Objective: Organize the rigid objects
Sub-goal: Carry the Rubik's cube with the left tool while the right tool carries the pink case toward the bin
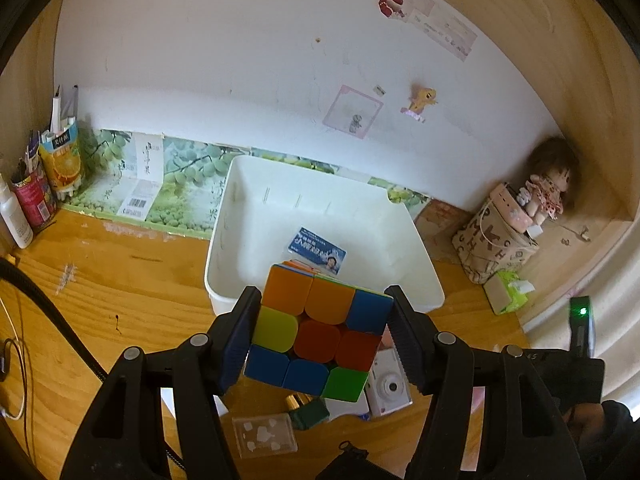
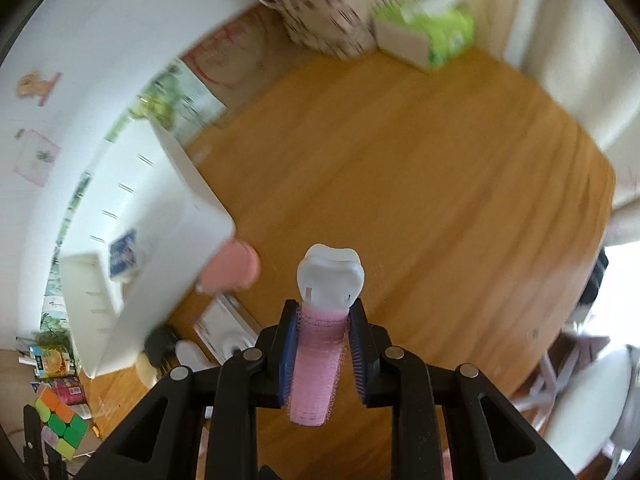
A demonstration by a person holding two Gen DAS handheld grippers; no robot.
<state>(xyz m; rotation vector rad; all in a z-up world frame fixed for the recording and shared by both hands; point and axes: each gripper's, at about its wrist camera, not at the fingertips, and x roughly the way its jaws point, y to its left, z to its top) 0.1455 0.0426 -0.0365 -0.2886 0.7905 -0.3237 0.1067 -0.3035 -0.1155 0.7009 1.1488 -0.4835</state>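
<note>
Near the white rectangular plastic bin [image 1: 320, 216], the left gripper [image 1: 320, 338] clamps a multicoloured puzzle cube [image 1: 316, 332], while the right gripper [image 2: 322, 350] grips a pink hair roller with white cap [image 2: 320, 344].

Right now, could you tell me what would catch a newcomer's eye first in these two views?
The brightly coloured puzzle cube stands out first, clamped in the left gripper just in front of the white bin on the wooden desk. Next comes the pink hair roller with its white clip, pinched in the right gripper above the desk. A small blue card lies inside the bin.
</note>
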